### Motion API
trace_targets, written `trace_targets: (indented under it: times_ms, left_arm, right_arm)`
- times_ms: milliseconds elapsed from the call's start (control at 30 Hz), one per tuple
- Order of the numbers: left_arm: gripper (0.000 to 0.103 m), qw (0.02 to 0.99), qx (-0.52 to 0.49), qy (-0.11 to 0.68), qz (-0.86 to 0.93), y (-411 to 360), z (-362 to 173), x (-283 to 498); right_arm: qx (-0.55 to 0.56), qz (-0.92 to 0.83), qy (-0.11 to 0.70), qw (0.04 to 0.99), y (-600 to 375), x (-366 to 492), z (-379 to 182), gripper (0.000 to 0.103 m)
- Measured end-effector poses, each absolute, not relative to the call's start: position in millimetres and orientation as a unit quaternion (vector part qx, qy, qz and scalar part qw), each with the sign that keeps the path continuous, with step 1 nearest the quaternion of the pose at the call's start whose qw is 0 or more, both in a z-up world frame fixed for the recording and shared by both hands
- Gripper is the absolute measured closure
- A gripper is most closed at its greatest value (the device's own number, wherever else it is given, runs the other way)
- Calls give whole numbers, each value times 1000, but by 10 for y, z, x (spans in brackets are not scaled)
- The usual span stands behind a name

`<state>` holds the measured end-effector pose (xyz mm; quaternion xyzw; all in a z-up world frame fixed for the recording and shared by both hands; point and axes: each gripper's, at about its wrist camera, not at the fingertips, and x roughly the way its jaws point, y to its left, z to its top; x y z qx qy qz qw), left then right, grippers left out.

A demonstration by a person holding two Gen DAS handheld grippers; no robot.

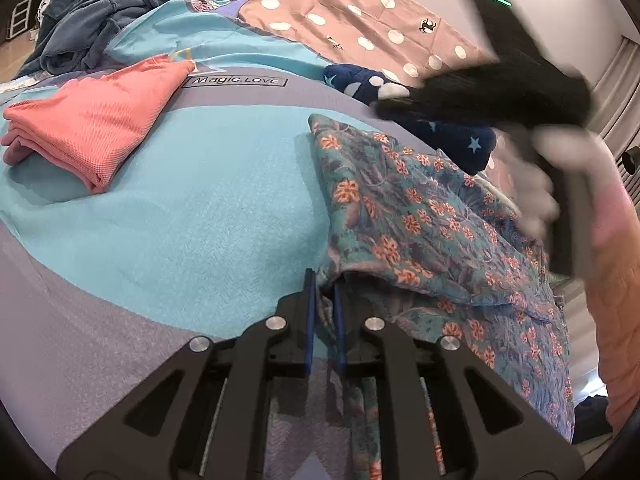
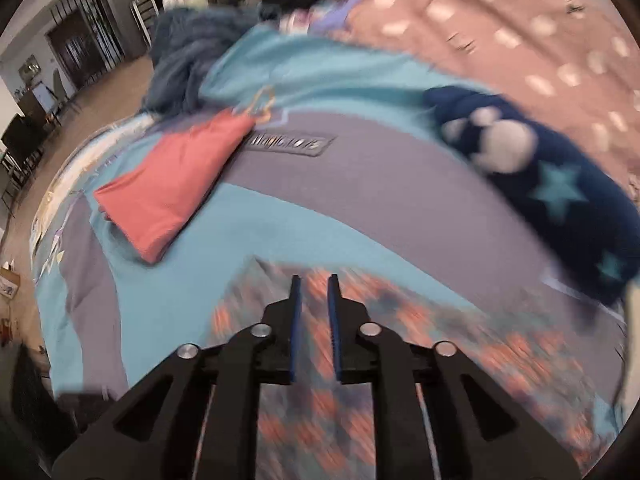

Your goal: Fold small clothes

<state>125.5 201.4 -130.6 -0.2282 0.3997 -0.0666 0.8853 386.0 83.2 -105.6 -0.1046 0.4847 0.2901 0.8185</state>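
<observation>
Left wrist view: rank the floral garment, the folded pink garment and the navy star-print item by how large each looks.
1. Floral garment, largest, though it lies nearest the camera, which inflates it.
2. Folded pink garment.
3. Navy star-print item, smallest, but partly hidden behind the blurred right gripper, so unsure.

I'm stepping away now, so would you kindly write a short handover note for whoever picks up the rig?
Left gripper: shut on the near edge of the floral garment.
Right gripper: fingers narrowly apart above the same garment; the blur hides whether they grip any cloth.
Pink garment: folded on the bedspread, far left. Done.
Navy star-print piece: unfolded, beyond the floral one.
Left: fold the floral garment, then the navy piece.
</observation>
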Motion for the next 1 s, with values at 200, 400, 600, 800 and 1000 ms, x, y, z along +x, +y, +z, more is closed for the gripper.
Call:
trace_targets:
  times_ms: [200, 400, 600, 800, 1000]
  left_arm:
    - [84, 892, -232, 383, -54, 2065, -1222, 1152]
    - [87, 914, -224, 325, -94, 1941, -652, 1006]
    - [71, 894, -60, 434, -89, 1116, -883, 1506]
    - [67, 895, -22, 439, -83, 845, -854, 1461]
    - [42, 913, 14, 393, -106, 391, -416, 1301]
  right_arm:
    - [25, 248, 500, 829, -859, 2859, -1204, 81]
    - [144, 142, 513, 834, -2077, 2398, -1688, 102]
    - [172, 124, 467, 859, -2276, 2054, -1452, 93]
    - [188, 9, 407, 894, -3267, 1528, -1310, 83]
    - [121, -157, 387, 900, -4142, 1226, -1347, 57]
